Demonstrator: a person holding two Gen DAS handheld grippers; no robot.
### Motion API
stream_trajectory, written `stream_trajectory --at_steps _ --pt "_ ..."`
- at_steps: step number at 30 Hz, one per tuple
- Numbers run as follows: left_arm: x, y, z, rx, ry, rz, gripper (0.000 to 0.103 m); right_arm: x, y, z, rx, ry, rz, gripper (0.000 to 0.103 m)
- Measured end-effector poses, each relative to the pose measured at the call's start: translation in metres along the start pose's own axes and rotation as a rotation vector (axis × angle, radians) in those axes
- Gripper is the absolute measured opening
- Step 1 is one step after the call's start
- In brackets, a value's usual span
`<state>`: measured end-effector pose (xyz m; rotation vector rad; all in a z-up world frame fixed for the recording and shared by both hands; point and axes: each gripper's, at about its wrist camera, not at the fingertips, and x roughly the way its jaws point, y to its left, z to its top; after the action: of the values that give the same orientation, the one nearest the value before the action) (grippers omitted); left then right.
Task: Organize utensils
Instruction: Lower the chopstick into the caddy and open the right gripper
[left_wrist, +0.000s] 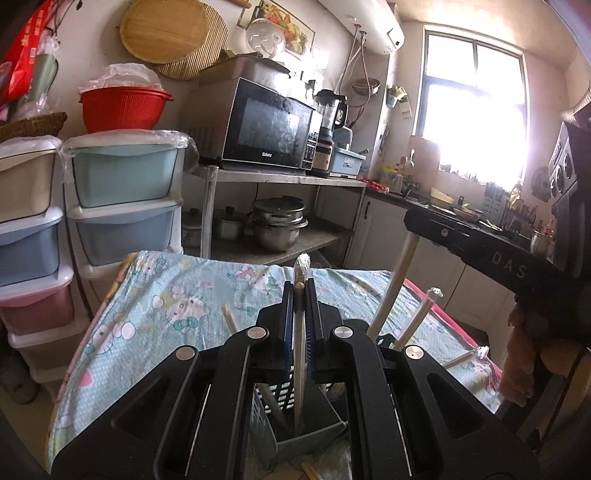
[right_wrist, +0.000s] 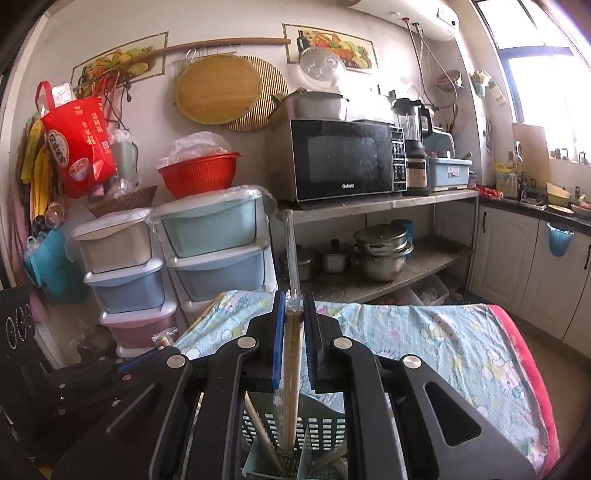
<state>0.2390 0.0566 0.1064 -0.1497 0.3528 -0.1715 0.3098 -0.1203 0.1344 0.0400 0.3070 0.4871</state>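
Utensil caddy (left_wrist: 317, 435) on table (left_wrist: 155, 306); microwave (left_wrist: 269, 129) on shelf behind.

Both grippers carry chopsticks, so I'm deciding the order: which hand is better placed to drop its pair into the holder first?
Probably right: the right gripper holds its chopsticks upright with tips already inside the slotted holder.

Wrist views above shared holder (left_wrist: 295, 417)

My left tool (left_wrist: 300, 286) is clamped on a pale wrapped chopstick pair (left_wrist: 298, 332), upright, its lower end down in the grey slotted utensil holder (left_wrist: 280, 398). My right tool (right_wrist: 294, 297) pinches a tan wrapped pair (right_wrist: 290, 369) over the same holder (right_wrist: 314, 428). Other chopsticks (left_wrist: 393, 291) lean out of the holder at angles.
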Motion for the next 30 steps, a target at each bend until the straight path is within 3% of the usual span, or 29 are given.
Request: stream_trajectory --at_steps 30 --pt "0.007 0.016 -0.031 -0.053 0.055 0.032 0.004 0.012 -0.02 -0.053 0.111 0.138 -0.016 0.014"
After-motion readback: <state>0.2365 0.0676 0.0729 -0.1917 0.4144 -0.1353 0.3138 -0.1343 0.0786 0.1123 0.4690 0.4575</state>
